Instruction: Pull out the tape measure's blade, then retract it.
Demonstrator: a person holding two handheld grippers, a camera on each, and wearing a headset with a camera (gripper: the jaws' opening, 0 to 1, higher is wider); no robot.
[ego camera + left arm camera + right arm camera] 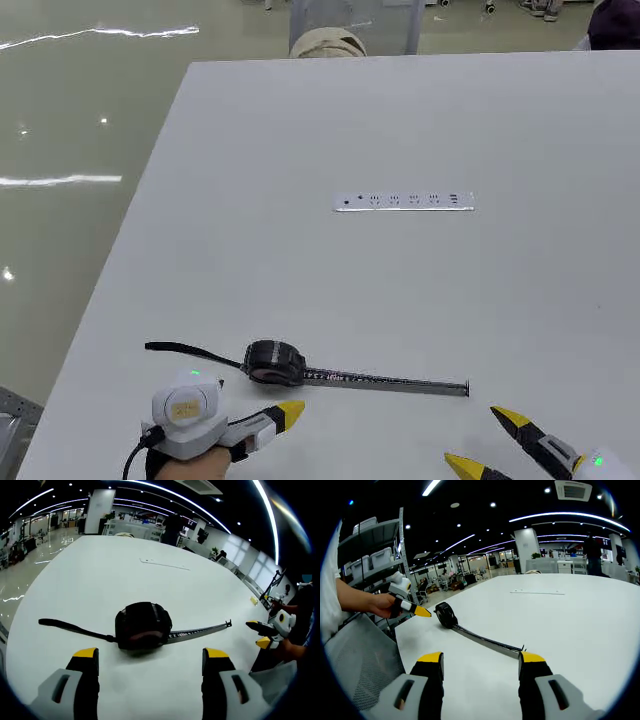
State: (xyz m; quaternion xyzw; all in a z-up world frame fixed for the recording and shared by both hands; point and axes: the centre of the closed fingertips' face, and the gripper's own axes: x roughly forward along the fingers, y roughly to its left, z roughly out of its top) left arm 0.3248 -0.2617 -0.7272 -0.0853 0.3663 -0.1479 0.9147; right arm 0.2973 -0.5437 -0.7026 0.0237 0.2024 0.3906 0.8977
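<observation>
Black round tape measure (273,362) on white table (400,120) | steel blade (385,380) pulled out, retraction pending | left gripper (151,655), right gripper (481,656): fingers (431,658) spread, empty

Tally on 1 table (400,120): 2 grippers, 1 tape measure (273,362), 1 power strip (403,201).
Grippers: 1 left gripper (150,653) + 1 right gripper (488,440), 2 yellow-tipped jaws ea. (4 tips total); the tape measure, just ahead of the left gripper, has 1 blade (385,381) out twd. the right gripper and 1 strap (180,349) on the far side; power strip lies well beyond both grippers.
</observation>
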